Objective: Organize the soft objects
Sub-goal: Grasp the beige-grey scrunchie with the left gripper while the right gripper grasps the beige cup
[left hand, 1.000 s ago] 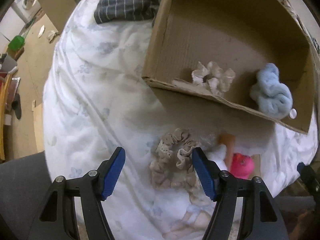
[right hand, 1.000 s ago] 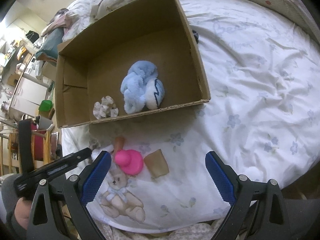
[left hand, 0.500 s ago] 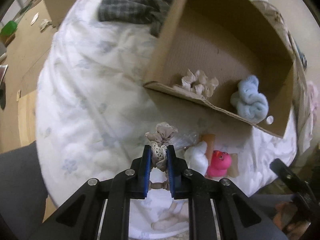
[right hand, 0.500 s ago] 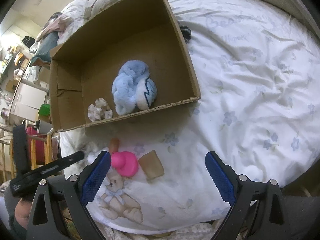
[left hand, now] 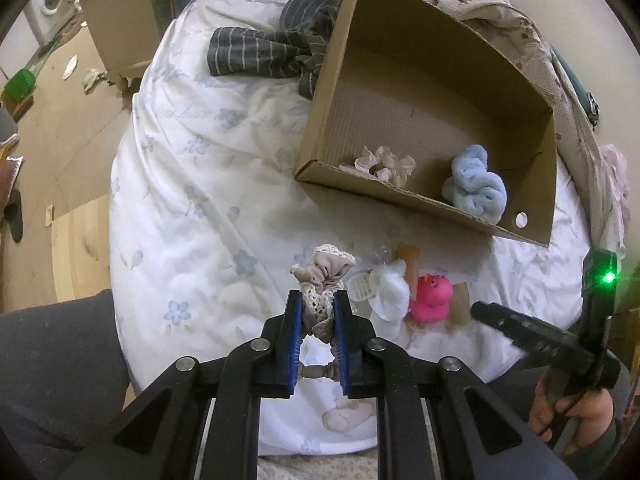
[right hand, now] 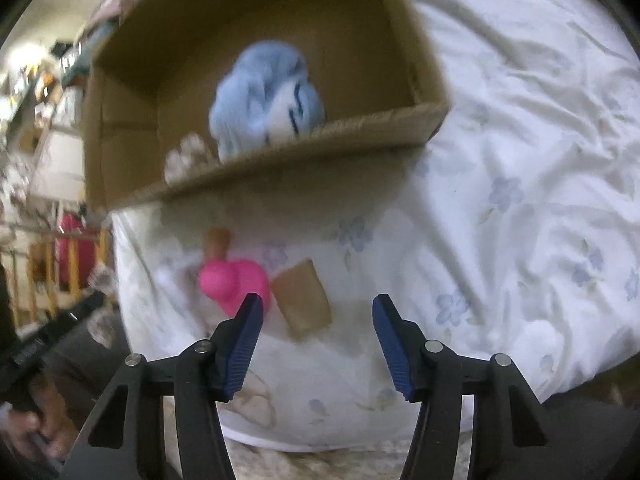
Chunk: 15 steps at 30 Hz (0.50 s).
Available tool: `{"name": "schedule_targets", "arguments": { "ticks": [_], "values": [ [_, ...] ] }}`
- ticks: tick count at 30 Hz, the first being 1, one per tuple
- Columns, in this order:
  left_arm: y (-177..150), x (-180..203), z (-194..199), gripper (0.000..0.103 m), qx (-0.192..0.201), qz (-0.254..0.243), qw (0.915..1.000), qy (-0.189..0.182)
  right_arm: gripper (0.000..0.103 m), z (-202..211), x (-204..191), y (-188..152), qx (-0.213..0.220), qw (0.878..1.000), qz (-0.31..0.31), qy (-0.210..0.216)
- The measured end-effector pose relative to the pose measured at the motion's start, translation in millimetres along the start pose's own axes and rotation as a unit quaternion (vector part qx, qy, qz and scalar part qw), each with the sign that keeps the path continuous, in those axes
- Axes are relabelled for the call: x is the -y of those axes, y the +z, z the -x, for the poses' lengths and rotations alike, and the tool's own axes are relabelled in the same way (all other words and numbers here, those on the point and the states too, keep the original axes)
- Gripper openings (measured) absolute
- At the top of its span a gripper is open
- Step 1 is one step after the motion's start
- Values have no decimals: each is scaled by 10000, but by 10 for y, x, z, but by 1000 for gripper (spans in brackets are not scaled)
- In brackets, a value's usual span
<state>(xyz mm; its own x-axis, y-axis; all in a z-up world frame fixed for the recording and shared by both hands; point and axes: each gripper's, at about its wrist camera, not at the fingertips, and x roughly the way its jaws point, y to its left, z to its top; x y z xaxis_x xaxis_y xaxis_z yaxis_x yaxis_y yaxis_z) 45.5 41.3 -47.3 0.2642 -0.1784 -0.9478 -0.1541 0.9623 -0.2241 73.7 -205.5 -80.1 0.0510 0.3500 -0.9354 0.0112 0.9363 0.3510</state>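
Note:
My left gripper (left hand: 317,300) is shut on a beige lace scrunchie (left hand: 324,272) and holds it above the white bedspread, short of the cardboard box (left hand: 400,196). The box holds a cream scrunchie (left hand: 384,162) and a light blue plush (left hand: 476,188), which also shows in the right wrist view (right hand: 268,96). My right gripper (right hand: 316,312) is open and empty, low over the bed near a pink rubber duck (right hand: 236,284) and a brown piece (right hand: 304,300). The duck also shows in the left wrist view (left hand: 434,294) beside a white soft item (left hand: 390,292).
A grey striped garment (left hand: 268,54) lies on the bed left of the box. The bed edge and wooden floor (left hand: 52,120) are at the left. A crumpled floral blanket (left hand: 520,24) lies behind the box. The right wrist view is blurred.
My left gripper closed on the beige scrunchie and lifted it off the bed. My right gripper moved down and forward toward the duck and brown piece, and its jaws narrowed.

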Motion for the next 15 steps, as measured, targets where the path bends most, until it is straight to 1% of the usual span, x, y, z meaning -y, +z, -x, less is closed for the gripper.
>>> {"name": "schedule_targets", "arguments": {
  "ticks": [1,2,3,5,8,9,11,13,15],
  "values": [
    [3,16,-11,14,18,2,10000,5,54,-50,-39,0,-55,9999,103,-44],
    [19,24,-27,14,33,-2,10000,12,49,-83,-74,-3,-96,9998,185,-54],
    [33,37,-44,14,48,-15,10000,38,46,-116,-107,1,-119,9996,261,-73],
    [53,65,-85,14,55,-46,10000,66,46,-178,-181,6,-158,9989,423,-160],
    [73,76,-116,14,44,-47,10000,56,32,-257,-247,5,-240,9977,591,-229],
    [80,76,-120,14,53,-50,9999,69,21,-257,-247,10,-276,9975,622,-213],
    [89,70,-125,14,67,-28,9999,69,12,-241,-219,8,-283,9981,519,-159],
    [93,68,-126,14,78,-22,9999,74,11,-179,-175,9,-203,9989,426,-53],
    [92,67,-127,14,86,-16,9999,85,11,-114,-157,5,-115,9990,421,-42]
  ]
}}
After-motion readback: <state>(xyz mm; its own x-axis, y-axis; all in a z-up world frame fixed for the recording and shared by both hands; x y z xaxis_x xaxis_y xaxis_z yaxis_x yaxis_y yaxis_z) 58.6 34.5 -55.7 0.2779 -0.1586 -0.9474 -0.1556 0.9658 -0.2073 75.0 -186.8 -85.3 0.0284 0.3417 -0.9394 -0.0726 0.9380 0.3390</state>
